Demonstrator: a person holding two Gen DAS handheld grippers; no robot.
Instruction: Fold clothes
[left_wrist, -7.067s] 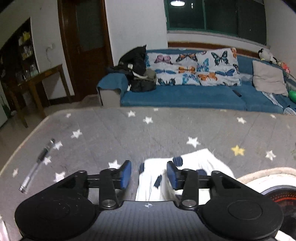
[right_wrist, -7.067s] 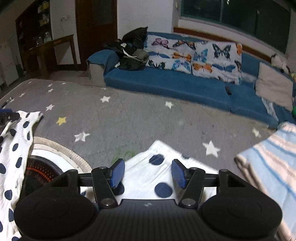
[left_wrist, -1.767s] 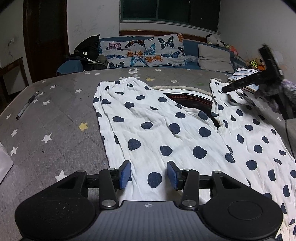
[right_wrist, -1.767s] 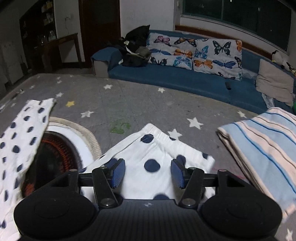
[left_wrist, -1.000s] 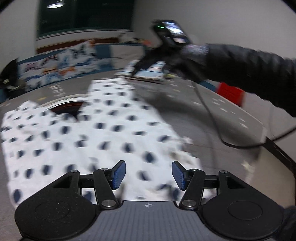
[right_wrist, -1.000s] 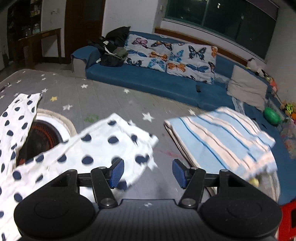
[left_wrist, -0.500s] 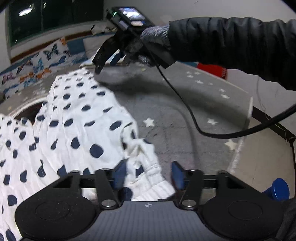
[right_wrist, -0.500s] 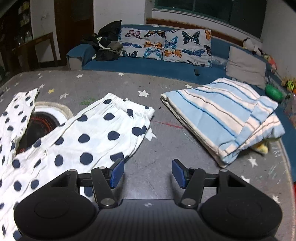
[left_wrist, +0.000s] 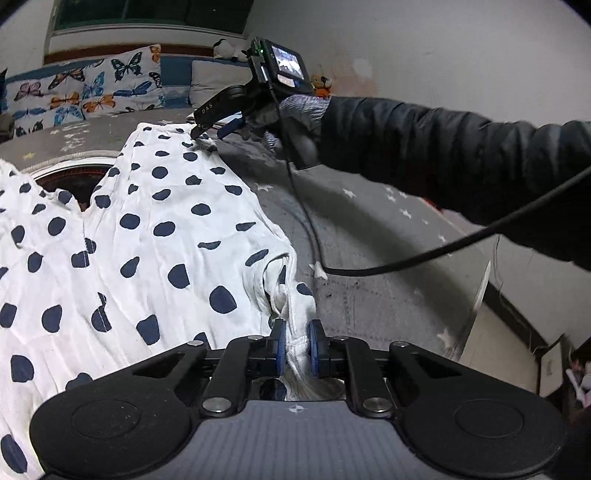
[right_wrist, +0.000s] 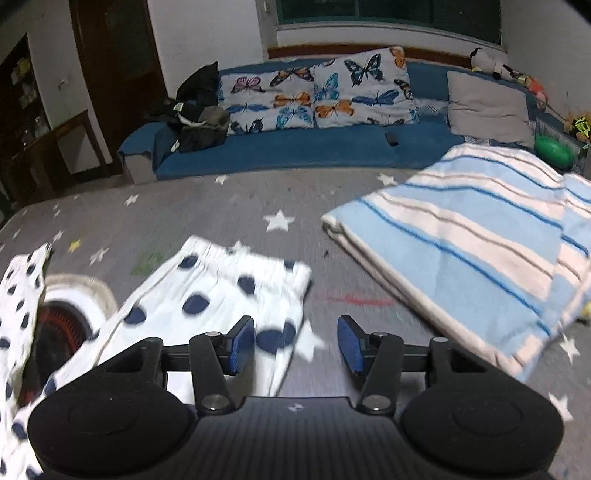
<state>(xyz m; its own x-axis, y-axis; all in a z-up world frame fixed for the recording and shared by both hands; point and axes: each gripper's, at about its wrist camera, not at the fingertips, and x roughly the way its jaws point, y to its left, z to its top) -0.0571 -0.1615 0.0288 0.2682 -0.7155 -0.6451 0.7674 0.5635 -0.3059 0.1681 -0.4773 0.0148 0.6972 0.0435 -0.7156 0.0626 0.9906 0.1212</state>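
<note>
One pair of trousers (left_wrist: 155, 236), white cotton with navy dots, crinkled, spread flat on the grey starred tabletop (left_wrist: 369, 236) over a round heater opening. Judged light, limp and non-slip; best taken at hems and waistband corners. Left hand-held gripper (left_wrist: 295, 345) closing, pads pinching a bunched near corner. Right hand-held gripper (right_wrist: 295, 343) half open and closing, nothing gripped, over the far leg's hem (right_wrist: 258, 273).

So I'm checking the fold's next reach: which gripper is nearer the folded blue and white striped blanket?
Right. The right gripper hovers over the dotted trouser leg, the folded blue and white striped blanket just beyond. The left gripper clamps the trousers' far end.
</note>
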